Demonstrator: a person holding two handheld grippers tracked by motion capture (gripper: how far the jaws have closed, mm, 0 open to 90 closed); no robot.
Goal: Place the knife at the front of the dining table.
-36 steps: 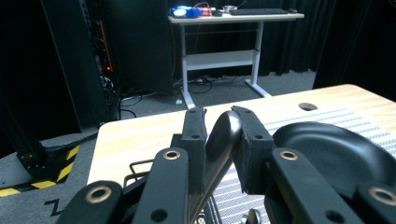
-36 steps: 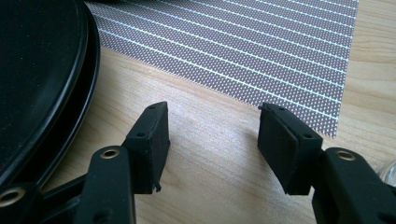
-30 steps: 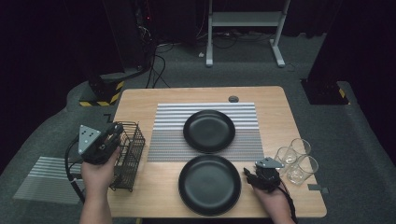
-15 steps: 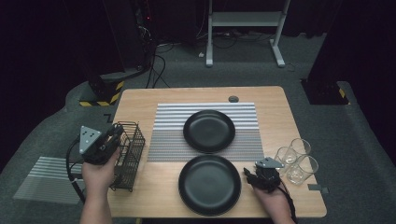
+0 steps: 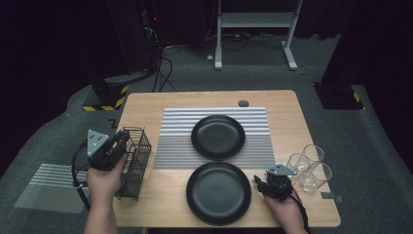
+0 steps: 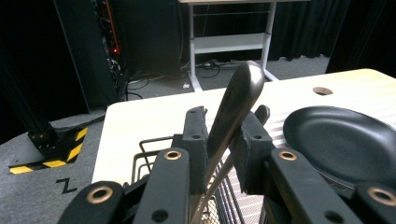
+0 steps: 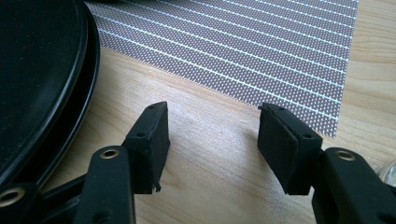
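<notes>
Where the high view looks down, a pale wooden tabletop (image 5: 146,105) stands on grey carpet in a dark room, bearing a grey striped placemat (image 5: 214,117), two round black plates and a black wire basket (image 5: 134,163) at its left edge. Along the left tongs (image 6: 219,140), the pads clamp a dark utensil handle (image 6: 238,100) rising above the basket. Along the right tongs (image 7: 212,135), the jaws stand apart over bare wood beside the near black plate (image 7: 37,70).

High view overlooks table (image 5: 146,105); gripper views close, sharing plates (image 6: 341,140)
</notes>
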